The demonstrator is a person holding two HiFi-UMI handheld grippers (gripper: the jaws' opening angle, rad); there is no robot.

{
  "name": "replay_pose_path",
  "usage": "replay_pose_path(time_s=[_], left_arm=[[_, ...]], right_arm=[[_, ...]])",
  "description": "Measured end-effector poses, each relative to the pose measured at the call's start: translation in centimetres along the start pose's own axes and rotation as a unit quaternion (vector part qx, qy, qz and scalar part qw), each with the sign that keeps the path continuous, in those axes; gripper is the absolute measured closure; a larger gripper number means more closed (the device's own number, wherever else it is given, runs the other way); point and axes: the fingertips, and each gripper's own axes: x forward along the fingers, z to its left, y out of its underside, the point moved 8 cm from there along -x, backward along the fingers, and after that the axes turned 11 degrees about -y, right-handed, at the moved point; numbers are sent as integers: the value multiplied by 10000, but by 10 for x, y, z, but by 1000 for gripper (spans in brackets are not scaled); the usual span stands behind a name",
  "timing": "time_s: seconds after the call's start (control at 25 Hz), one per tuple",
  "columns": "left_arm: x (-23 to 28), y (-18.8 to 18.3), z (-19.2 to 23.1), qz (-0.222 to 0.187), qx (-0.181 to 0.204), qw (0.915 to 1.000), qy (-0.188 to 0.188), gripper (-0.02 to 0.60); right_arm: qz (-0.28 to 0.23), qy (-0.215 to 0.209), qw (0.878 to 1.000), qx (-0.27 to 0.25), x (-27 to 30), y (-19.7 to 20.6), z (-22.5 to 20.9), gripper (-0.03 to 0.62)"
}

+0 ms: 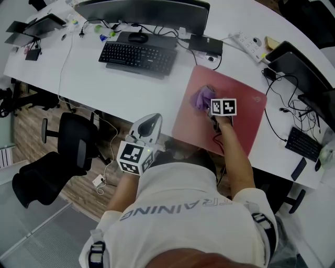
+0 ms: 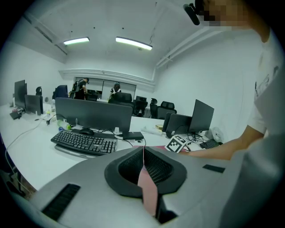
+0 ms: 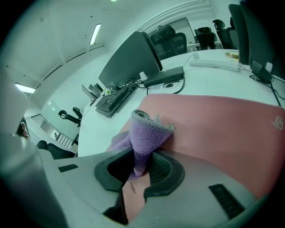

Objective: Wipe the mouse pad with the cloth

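Mouse pad (image 1: 243,123), a pink sheet, lies by the near edge of the white bench (image 1: 94,86), right of the black keyboard (image 1: 137,56). Its near edge runs close along the bench's near edge. The purple cloth (image 1: 201,97) sits bunched on the pad's far-left part, close to the far-left corner. The right gripper (image 1: 211,106) is clenched on the cloth: in the right gripper view a fold of it stands up between the jaws, with the rest spread on the pad beside them. Most of the pad is bare to the right of the cloth and toward its near edge.

A strip of bare bench separates the pad's left edge from the keyboard. Past the pad's far edge lie cables and a small black box, and a white power strip (image 1: 246,44) sits toward the bench's far right. A dark cable curves just off the pad's right edge.

The left gripper (image 1: 151,122) hangs at the bench's near edge, left of the pad's near-left corner, with its jaws pressed together and nothing held.

A dark monitor (image 1: 144,11) stands behind the keyboard. Below the bench are a wood floor (image 1: 26,125) and a black office chair (image 1: 73,146). The left gripper view shows ceiling strip lights (image 2: 133,42) and more desks.
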Motion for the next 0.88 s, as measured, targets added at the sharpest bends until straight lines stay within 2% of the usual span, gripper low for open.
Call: replay_pose_path(time_s=[0.32, 0.88], left_arm=[[15, -7, -57, -98, 45, 9998, 174, 549], [52, -21, -157, -248, 364, 9943, 971, 549]], right_arm=[[-87, 170, 9994, 289, -64, 29, -44, 507], [-472, 631, 9944, 703, -162, 82, -107, 507]])
